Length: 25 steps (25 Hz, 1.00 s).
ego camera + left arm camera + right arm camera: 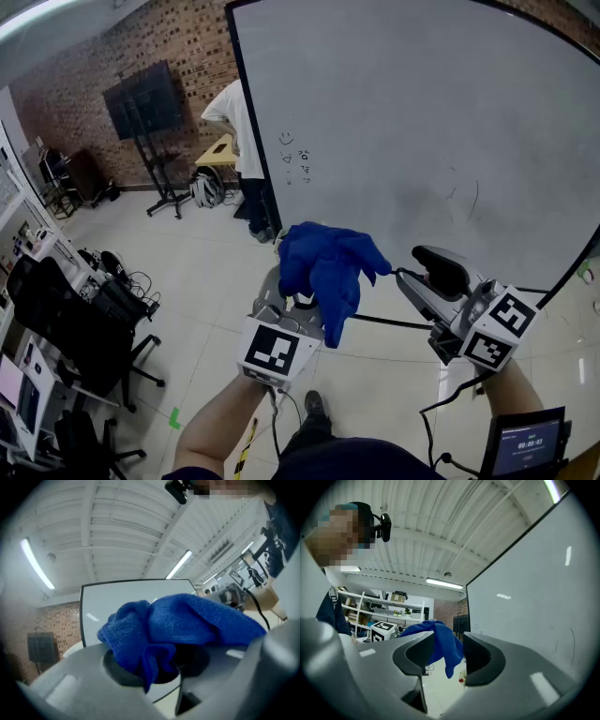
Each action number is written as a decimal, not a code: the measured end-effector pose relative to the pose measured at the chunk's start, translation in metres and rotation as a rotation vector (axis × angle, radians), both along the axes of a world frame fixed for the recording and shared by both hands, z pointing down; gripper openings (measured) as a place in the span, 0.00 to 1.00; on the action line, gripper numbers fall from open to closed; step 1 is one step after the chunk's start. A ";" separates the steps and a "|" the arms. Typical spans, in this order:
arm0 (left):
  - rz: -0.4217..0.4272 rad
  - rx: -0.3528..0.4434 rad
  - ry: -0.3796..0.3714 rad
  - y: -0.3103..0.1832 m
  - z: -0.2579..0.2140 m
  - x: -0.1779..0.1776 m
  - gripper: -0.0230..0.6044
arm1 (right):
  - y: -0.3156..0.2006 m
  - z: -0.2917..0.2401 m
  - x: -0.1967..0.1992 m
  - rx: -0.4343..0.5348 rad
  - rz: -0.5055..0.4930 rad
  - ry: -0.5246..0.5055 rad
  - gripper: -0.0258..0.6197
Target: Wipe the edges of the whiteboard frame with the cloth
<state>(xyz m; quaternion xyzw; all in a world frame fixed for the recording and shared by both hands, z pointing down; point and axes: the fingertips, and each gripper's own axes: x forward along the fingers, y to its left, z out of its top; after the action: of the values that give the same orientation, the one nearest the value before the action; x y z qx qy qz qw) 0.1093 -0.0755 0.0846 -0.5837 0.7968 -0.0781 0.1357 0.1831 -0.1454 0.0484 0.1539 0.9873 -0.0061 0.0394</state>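
The blue cloth (328,267) is bunched in my left gripper (305,300), whose jaws are shut on it; it drapes over them and hides the fingertips. In the left gripper view the cloth (178,620) fills the gap of that gripper (176,660). My right gripper (414,272) stands open and holds nothing, its tips just right of the cloth and pointing at it. Through the gap of the right gripper (440,660) the cloth (440,644) hangs beyond. The whiteboard (422,122) stands ahead, its black frame (246,141) down the left side.
A person in a white shirt (246,131) stands at the board's left edge. A TV on a wheeled stand (145,103) is at the back left. Black chairs and cables (75,319) crowd the left floor. A small screen (525,445) sits bottom right.
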 end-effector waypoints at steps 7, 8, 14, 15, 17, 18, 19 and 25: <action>-0.013 0.045 -0.224 -0.034 -0.060 -0.084 0.28 | 0.030 -0.066 -0.110 0.219 -0.069 -0.050 0.53; -0.004 0.060 -0.251 -0.044 -0.069 -0.095 0.29 | 0.031 -0.073 -0.129 0.270 -0.071 -0.055 0.57; 0.016 0.106 -0.506 -0.063 -0.118 -0.142 0.29 | 0.035 -0.110 -0.228 0.446 -0.084 -0.076 0.63; 0.025 0.102 -0.559 -0.063 -0.122 -0.146 0.30 | 0.039 -0.113 -0.239 0.453 -0.114 -0.071 0.63; 0.044 0.102 -0.619 -0.062 -0.130 -0.152 0.31 | 0.048 -0.118 -0.253 0.459 -0.183 -0.069 0.61; 0.054 0.113 -0.621 -0.059 -0.137 -0.156 0.31 | 0.051 -0.124 -0.258 0.458 -0.211 -0.078 0.58; 0.066 0.132 -0.610 -0.057 -0.146 -0.161 0.31 | 0.052 -0.134 -0.262 0.454 -0.232 -0.094 0.53; -0.027 0.180 -0.587 -0.050 -0.201 -0.192 0.58 | 0.035 -0.211 -0.281 0.275 -0.225 -0.247 0.27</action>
<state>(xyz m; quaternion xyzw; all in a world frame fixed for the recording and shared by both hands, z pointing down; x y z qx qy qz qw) -0.0832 -0.1251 -0.1161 -0.5114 0.7348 -0.1745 0.4101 -0.0981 -0.1107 -0.1621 0.2667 0.9430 0.1433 0.1379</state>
